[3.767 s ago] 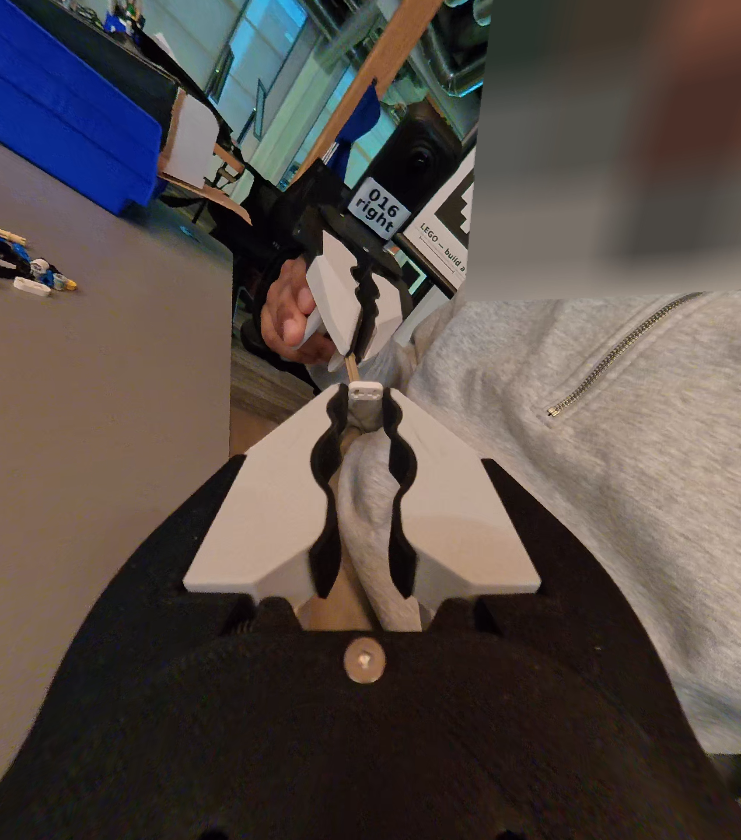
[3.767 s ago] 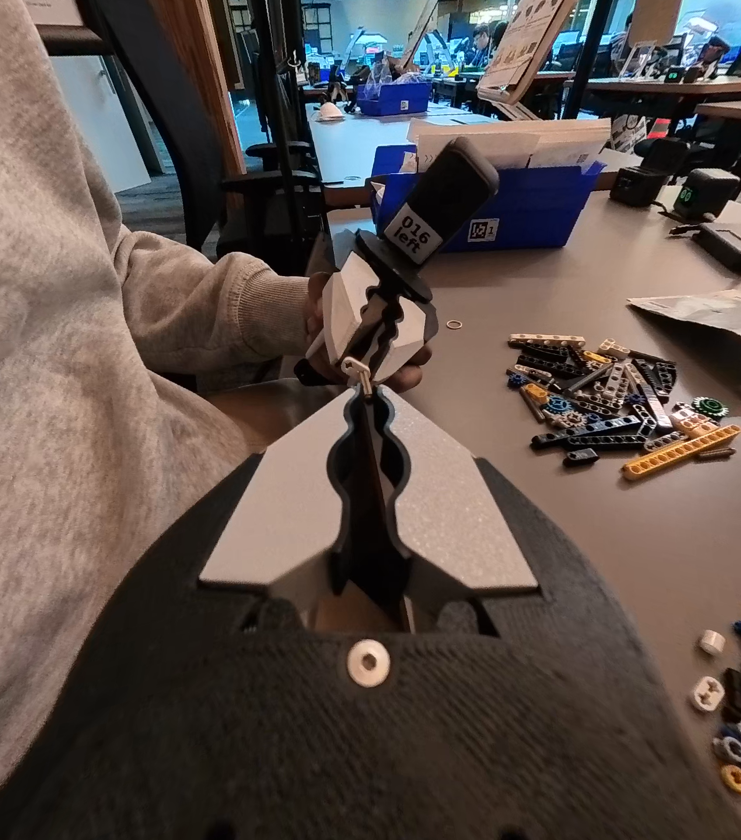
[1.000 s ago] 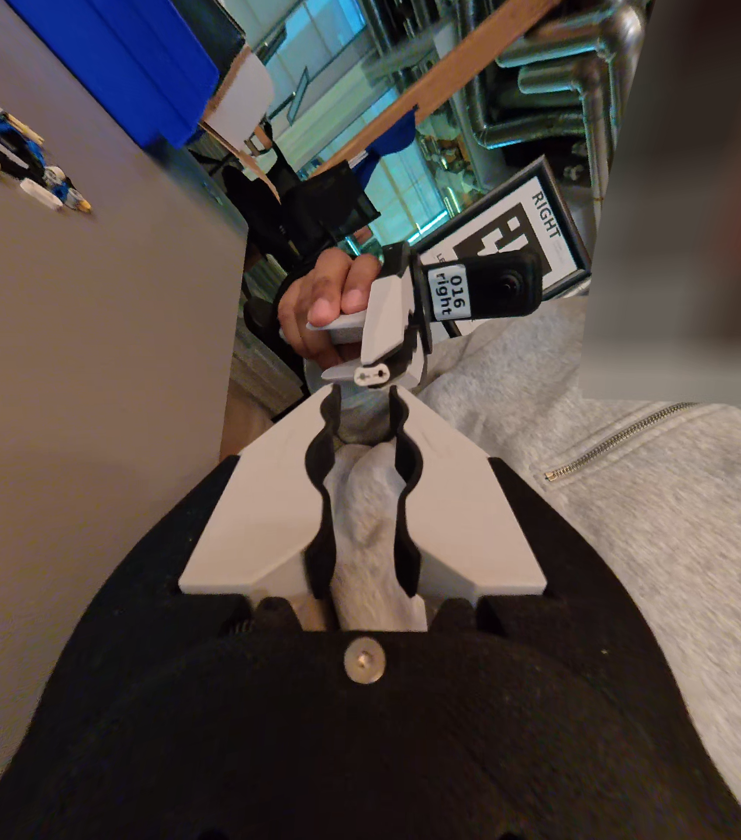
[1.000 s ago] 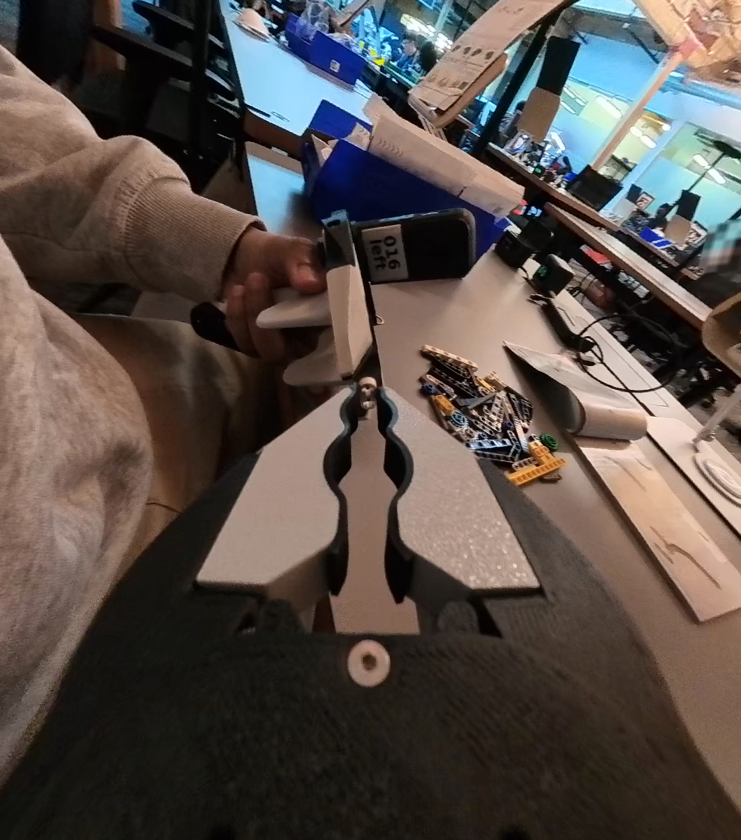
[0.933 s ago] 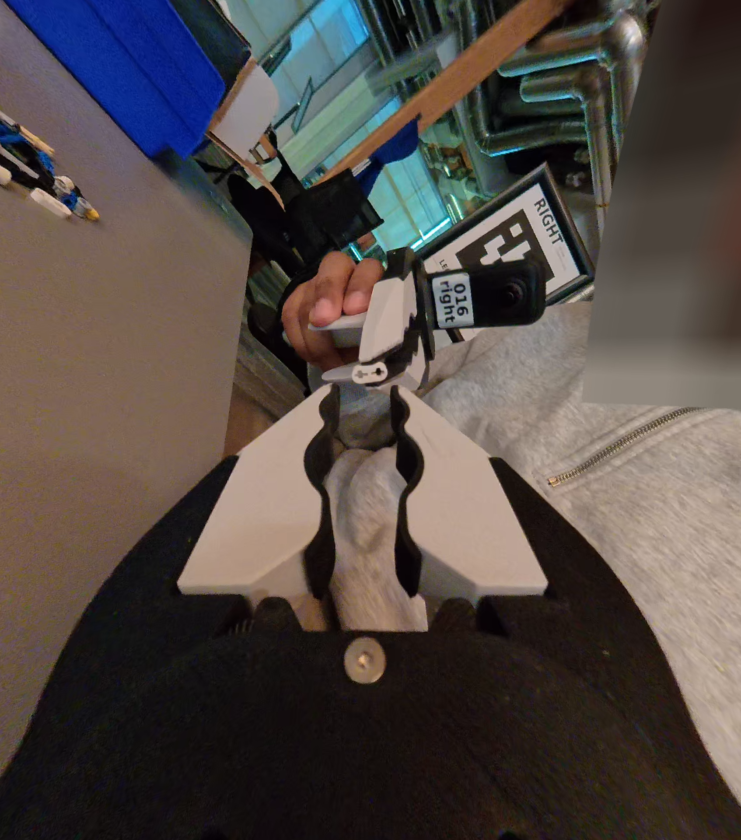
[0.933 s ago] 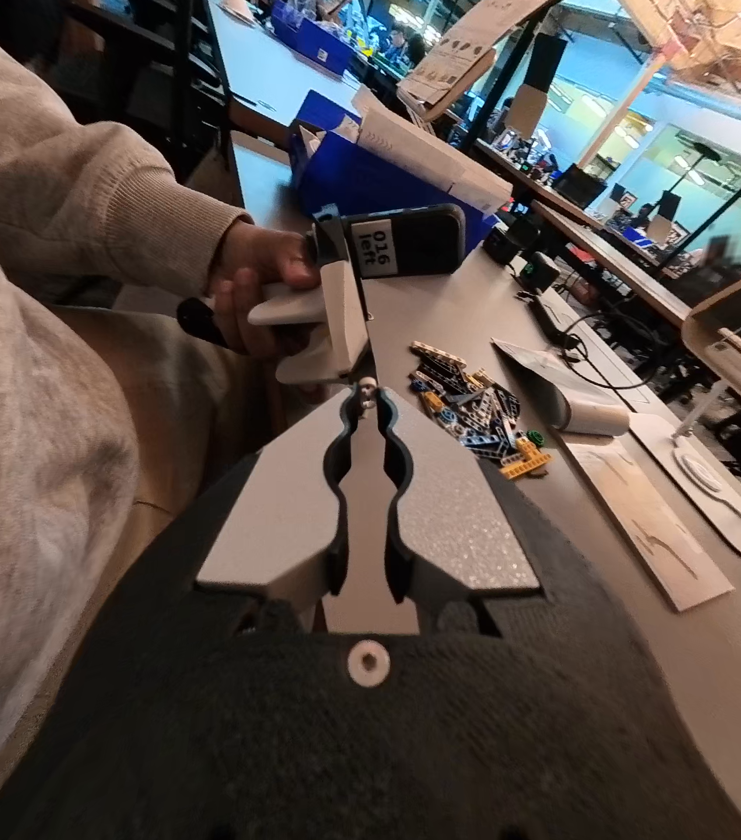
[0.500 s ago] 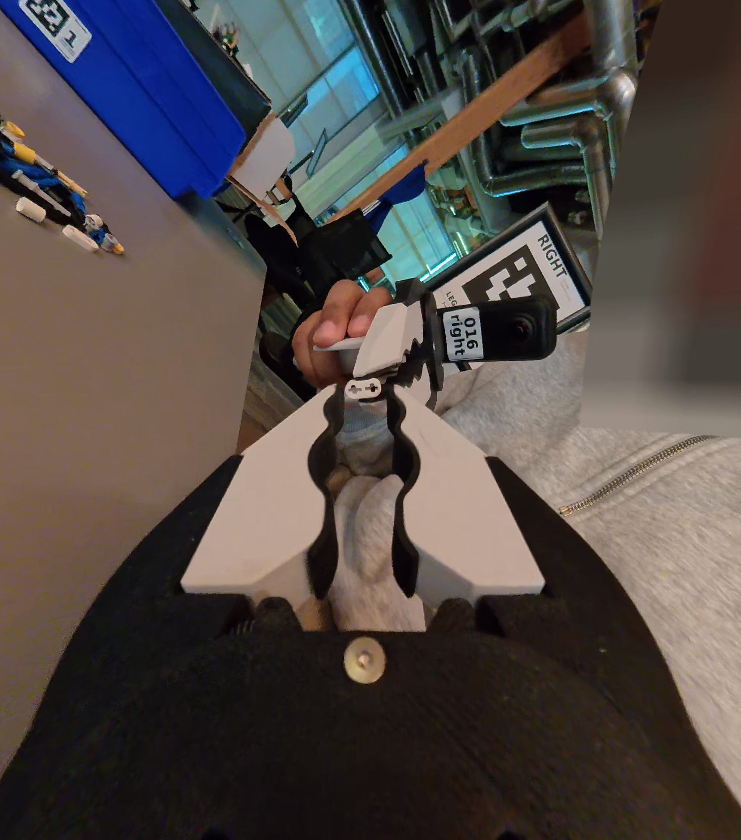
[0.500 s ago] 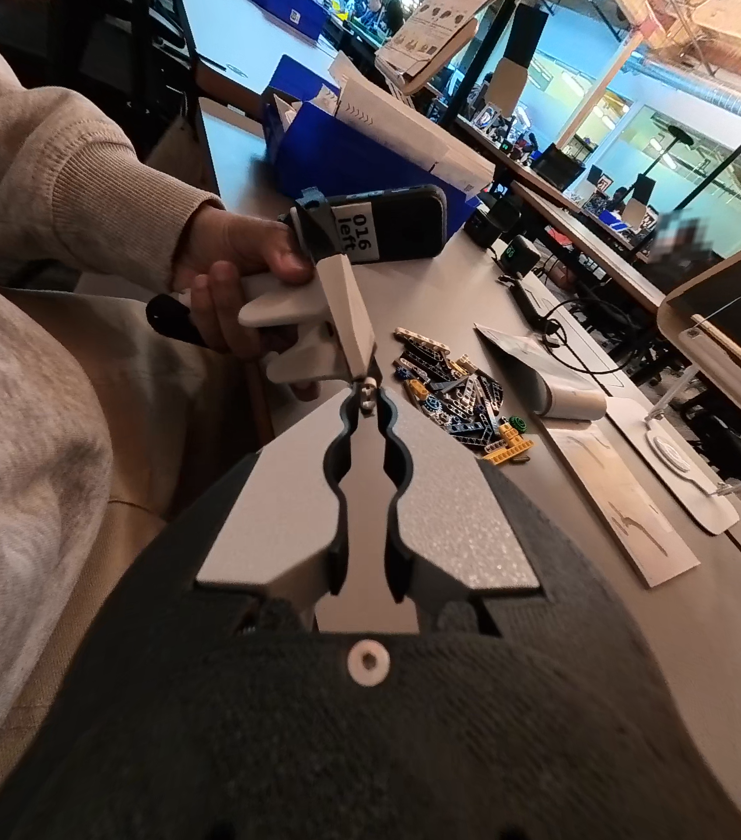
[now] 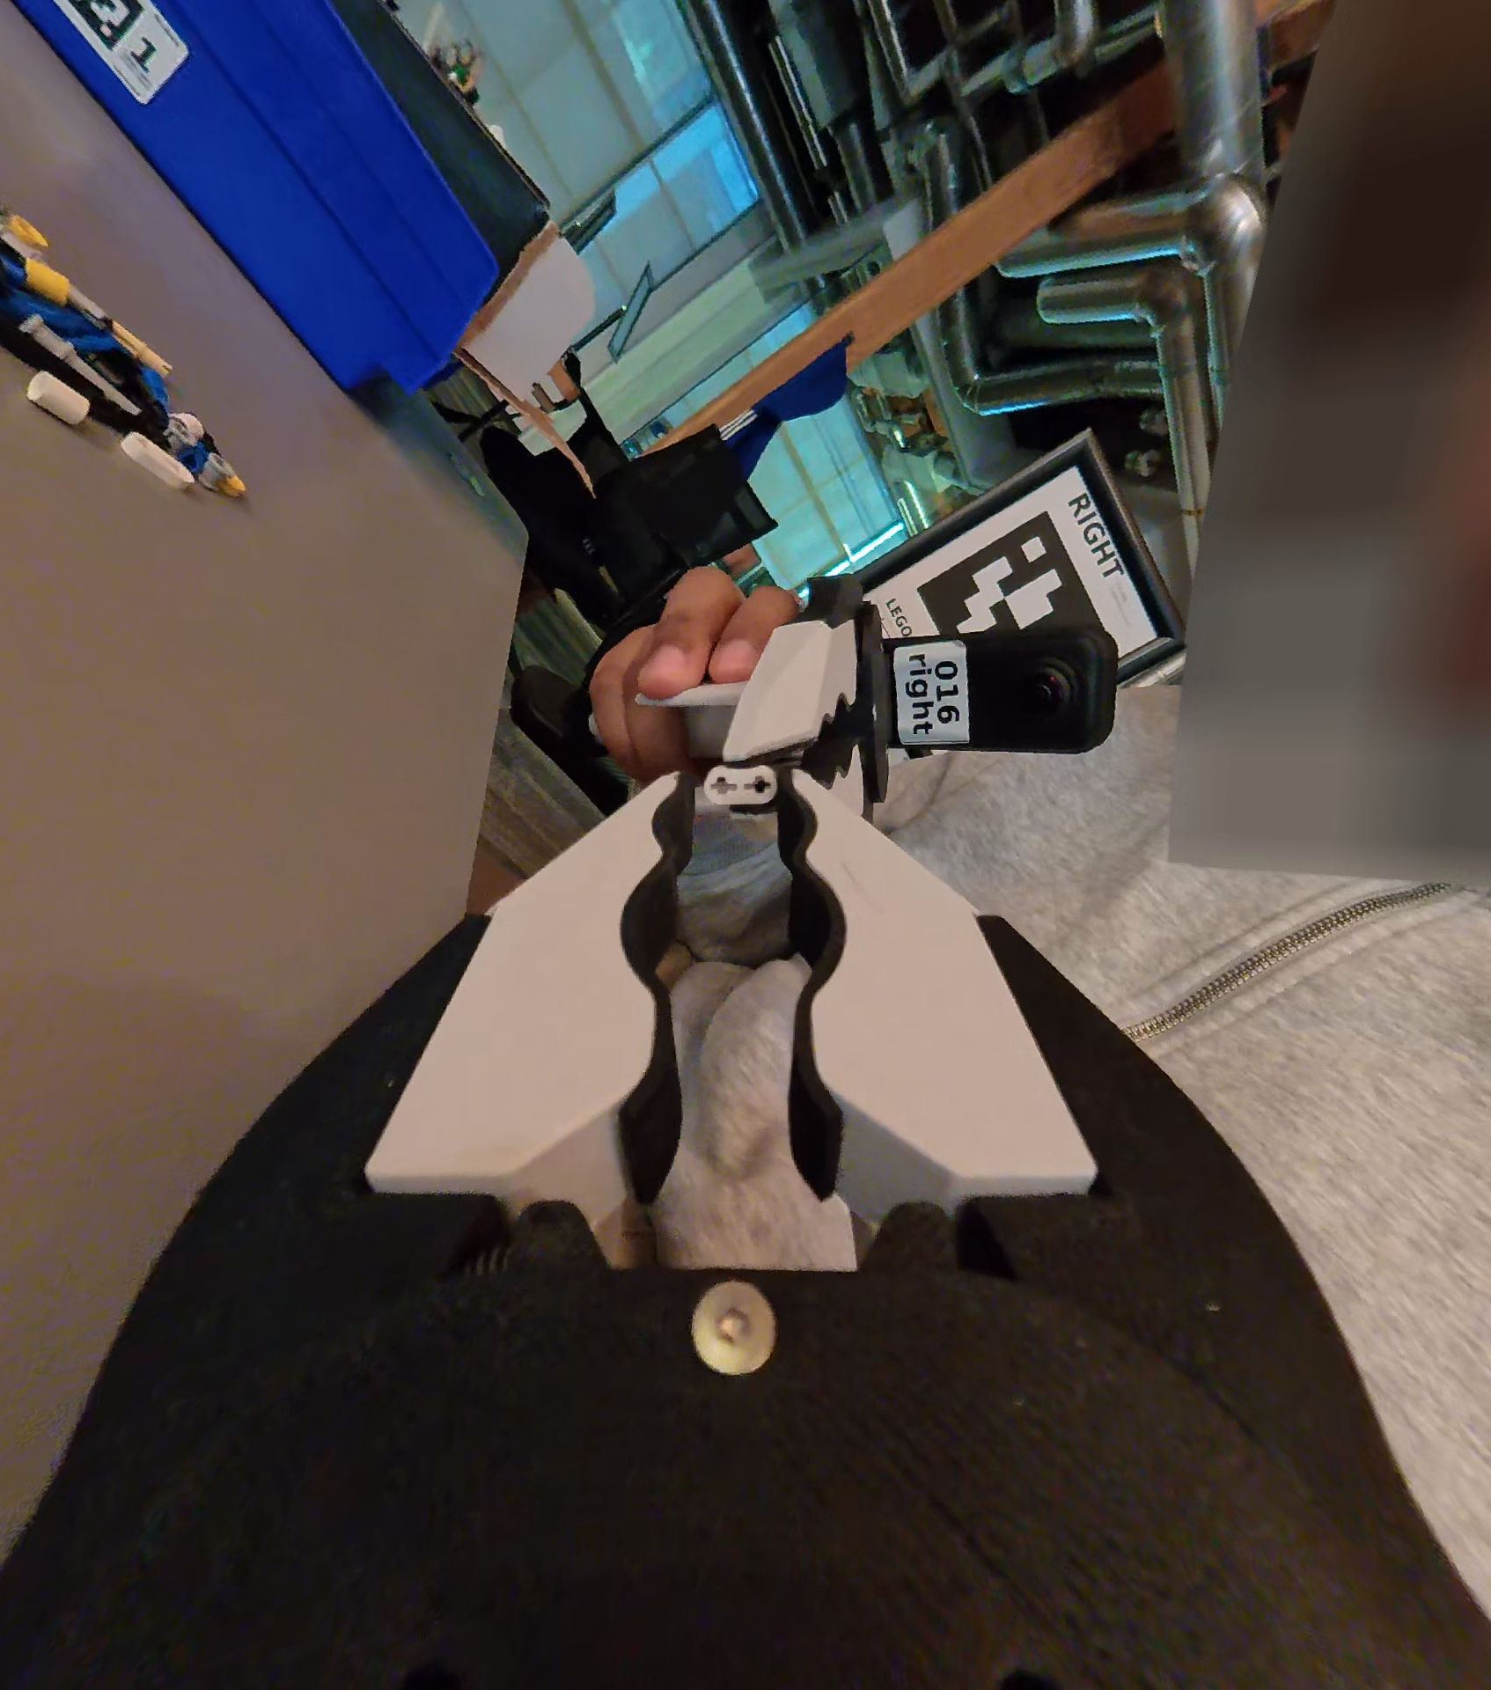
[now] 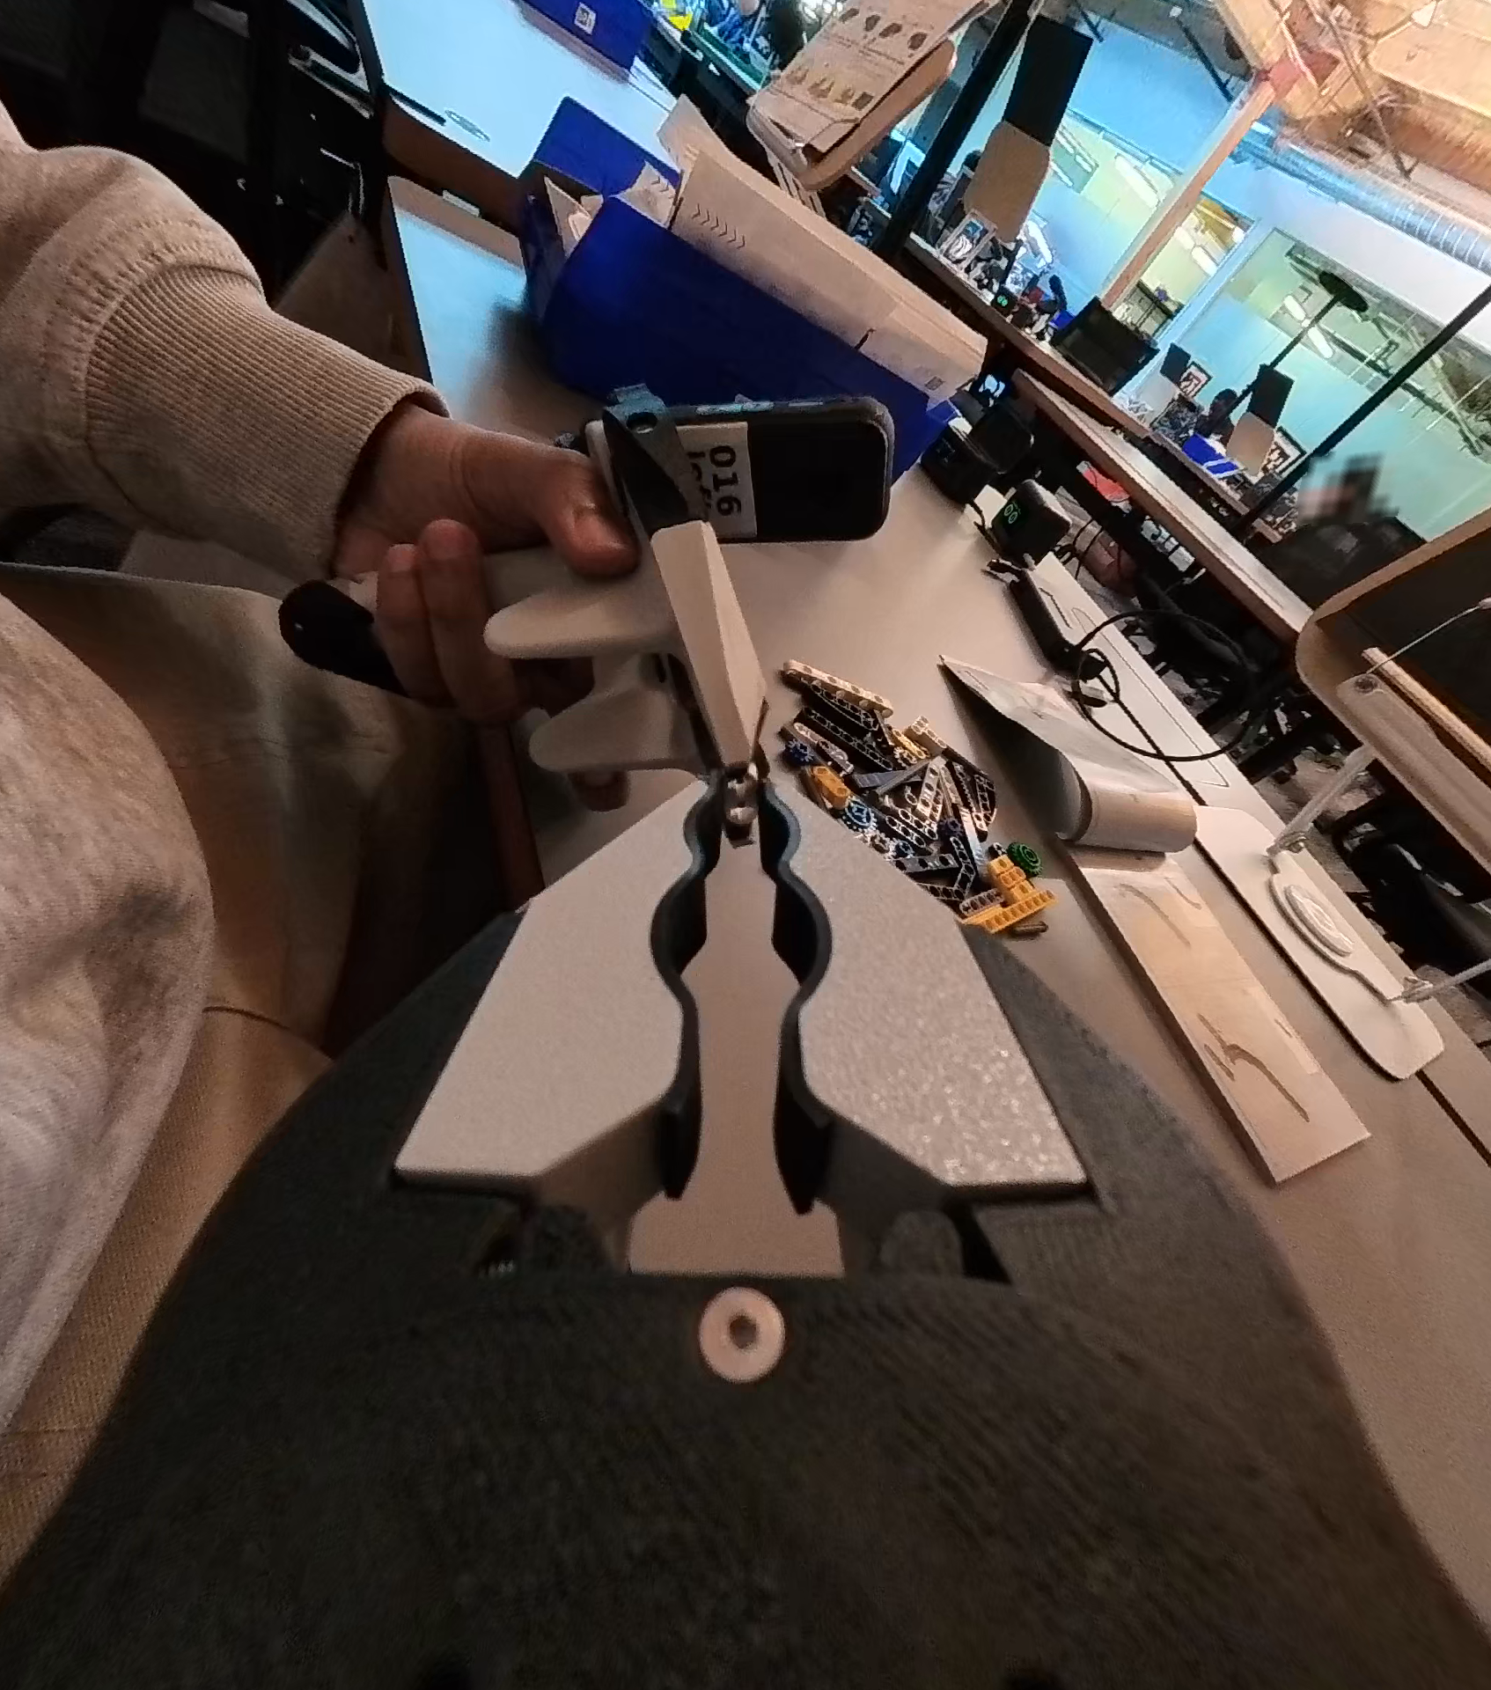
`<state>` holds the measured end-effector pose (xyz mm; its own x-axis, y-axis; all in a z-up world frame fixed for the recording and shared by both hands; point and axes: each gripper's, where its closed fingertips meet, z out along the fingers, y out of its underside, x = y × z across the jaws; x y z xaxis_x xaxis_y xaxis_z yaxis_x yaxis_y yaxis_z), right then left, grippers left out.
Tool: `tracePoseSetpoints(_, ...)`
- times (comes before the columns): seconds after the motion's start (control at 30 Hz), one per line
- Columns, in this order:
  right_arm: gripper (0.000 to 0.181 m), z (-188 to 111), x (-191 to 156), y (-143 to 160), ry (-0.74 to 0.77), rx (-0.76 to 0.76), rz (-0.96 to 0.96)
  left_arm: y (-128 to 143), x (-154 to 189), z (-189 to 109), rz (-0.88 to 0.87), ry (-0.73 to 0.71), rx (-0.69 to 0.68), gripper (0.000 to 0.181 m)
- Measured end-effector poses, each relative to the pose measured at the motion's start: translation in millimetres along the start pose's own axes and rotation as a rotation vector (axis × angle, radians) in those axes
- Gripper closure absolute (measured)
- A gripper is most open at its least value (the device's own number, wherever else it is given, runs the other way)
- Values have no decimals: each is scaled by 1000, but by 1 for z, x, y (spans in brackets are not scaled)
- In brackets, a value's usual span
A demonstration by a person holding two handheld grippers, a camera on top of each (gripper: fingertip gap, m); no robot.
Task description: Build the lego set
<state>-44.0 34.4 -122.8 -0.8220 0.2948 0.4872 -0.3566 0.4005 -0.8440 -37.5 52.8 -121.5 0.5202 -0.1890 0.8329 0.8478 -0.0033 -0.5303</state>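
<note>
A small white connector (image 9: 742,785) with cross holes sits at the tips of my left gripper (image 9: 740,794), whose two fingertips close against its ends. My right gripper (image 10: 737,812) is shut on the same connector (image 10: 737,797) from the opposite side. The two grippers meet tip to tip, rolled about a quarter turn to each other, in the air over the person's lap beside the table edge. The right gripper also shows in the left wrist view (image 9: 765,761), and the left gripper in the right wrist view (image 10: 728,761). Each is held by a hand.
A pile of black, grey and yellow beams (image 10: 897,814) lies on the grey table (image 10: 1272,1235), with a rolled booklet (image 10: 1089,786) beyond. A blue bin (image 10: 724,347) stands at the back. Blue and yellow pins (image 9: 38,302) lie on the table (image 9: 129,732). Only a small space, under 4 cm, lies between the two pairs of fingers.
Earlier the left gripper held the connector and the right held a thin tan axle against it. The right then took the connector, both rolled and rose, and the left has closed back around it.
</note>
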Motion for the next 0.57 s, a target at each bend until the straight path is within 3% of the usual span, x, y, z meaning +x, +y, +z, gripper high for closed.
tracePoseSetpoints(0.4,175,-2,0,-5,2,45,22,-1,4,0,-15,34,-7,169)
tracePoseSetpoints(0.57,161,-2,14,3,32,69,185,-34,13,-23,66,29,160,169)
